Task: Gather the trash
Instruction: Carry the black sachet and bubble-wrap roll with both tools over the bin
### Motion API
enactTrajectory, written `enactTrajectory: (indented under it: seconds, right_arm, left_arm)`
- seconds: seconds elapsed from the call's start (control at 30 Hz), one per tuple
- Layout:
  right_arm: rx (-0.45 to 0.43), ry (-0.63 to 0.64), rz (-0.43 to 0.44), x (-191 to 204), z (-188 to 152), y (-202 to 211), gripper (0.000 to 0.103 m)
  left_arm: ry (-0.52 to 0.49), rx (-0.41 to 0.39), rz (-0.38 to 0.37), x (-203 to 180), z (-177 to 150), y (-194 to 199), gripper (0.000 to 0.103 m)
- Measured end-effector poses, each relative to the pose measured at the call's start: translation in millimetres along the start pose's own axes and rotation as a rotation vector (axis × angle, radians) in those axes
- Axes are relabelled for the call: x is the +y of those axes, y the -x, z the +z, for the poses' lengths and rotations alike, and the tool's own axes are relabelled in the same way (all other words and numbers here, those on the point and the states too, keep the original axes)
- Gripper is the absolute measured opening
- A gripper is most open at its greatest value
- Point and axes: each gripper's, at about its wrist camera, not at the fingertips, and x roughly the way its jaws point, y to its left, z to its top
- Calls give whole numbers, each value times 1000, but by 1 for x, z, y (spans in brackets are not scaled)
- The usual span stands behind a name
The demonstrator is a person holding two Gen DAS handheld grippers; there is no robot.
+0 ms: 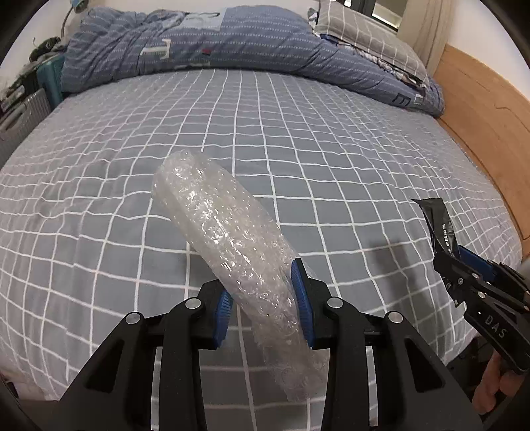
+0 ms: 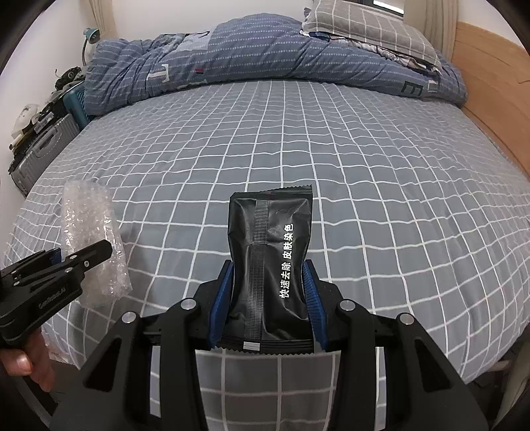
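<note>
My left gripper [image 1: 265,298] is shut on a clear roll of bubble wrap [image 1: 225,238] and holds it above the bed, its far end up and to the left. The bubble wrap [image 2: 89,232] and left gripper [image 2: 82,255] also show at the left of the right wrist view. My right gripper [image 2: 268,295] is shut on a black sachet [image 2: 271,265] with white Chinese print, held upright over the bed. The sachet [image 1: 439,222] and right gripper [image 1: 453,255] show at the right of the left wrist view.
A bed with a grey checked sheet [image 1: 265,132] lies below both grippers. A blue quilt [image 2: 265,56] and a grey pillow [image 2: 367,26] lie along the far side. A wooden headboard [image 1: 487,126] is on the right. Suitcases [image 2: 39,149] stand at the left.
</note>
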Motion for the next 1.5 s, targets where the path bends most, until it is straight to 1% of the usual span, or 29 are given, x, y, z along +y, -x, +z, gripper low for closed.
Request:
enactTrajectory:
  seconds: [0.37, 0.7, 0.93, 1.2, 1.5]
  right_arm:
    - [-25, 7, 0, 9, -23, 41, 40]
    - [-31, 3, 29, 20, -49, 74, 39]
    - [-33, 11, 37, 26, -74, 99, 39]
    - [-27, 18, 38, 29, -104, 125, 38]
    - [-6, 12, 50, 38, -143, 151, 38]
  left_arm:
    - [-34, -7, 79, -10, -33, 43, 33]
    - [-50, -3, 94, -18, -71, 76, 33]
    - [-51, 0, 94, -21, -92, 98, 33]
    - [-40, 6, 102, -26, -118, 123, 33]
    - [2, 6, 109, -25, -147, 153, 33]
